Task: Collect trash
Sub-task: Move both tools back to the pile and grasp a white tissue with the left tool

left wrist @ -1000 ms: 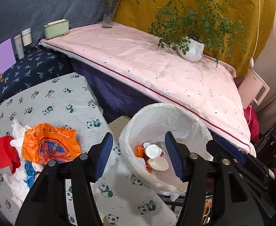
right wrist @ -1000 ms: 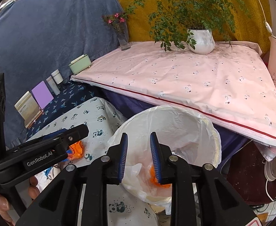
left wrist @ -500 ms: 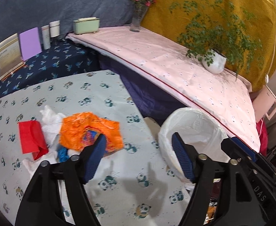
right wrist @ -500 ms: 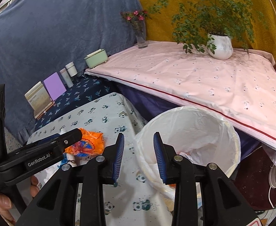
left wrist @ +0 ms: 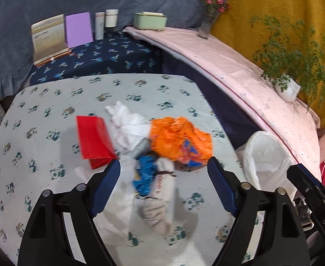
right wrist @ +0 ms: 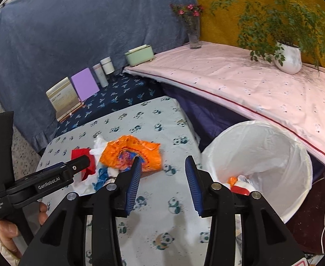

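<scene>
Hovering spread and empty, the left tongs (left wrist: 163, 179) frame a trash heap on the tabletop (left wrist: 51, 102): blue wrapper (left wrist: 145, 175), white tissue (left wrist: 129, 128), orange plastic bag (left wrist: 180, 139), red card (left wrist: 93, 139). All look light, soft, crushable; pinch a bunched fold. Right tongs (right wrist: 162, 184) are spread too. A second ago both hung over the lined bin (right wrist: 262, 146); the right one has since widened.
</scene>
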{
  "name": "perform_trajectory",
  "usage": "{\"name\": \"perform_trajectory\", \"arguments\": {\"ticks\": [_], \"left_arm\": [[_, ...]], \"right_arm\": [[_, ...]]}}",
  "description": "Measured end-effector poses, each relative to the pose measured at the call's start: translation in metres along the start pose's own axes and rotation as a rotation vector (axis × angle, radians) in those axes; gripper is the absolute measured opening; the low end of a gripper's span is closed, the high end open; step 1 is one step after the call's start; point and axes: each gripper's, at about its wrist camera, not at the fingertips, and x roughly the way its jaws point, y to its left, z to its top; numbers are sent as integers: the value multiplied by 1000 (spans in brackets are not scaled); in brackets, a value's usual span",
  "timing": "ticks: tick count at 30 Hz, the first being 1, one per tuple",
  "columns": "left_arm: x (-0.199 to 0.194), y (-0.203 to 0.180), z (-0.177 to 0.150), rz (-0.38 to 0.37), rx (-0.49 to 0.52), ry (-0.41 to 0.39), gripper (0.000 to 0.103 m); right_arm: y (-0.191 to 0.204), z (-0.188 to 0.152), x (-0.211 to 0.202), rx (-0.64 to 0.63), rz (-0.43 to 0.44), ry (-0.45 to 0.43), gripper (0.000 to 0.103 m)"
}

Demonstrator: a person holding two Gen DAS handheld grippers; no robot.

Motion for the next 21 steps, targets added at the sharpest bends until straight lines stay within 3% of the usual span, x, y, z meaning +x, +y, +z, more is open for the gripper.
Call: {"name": "perform_trajectory", "arguments": {"ticks": [11, 21], "left_arm": [[14, 59, -26, 95, -49, 78, 79], [46, 75, -52, 92, -28, 191, 79]], "right_arm": [[58, -25, 28, -90, 78, 101, 40], [86, -51, 58, -133, 113, 196, 40]]}}
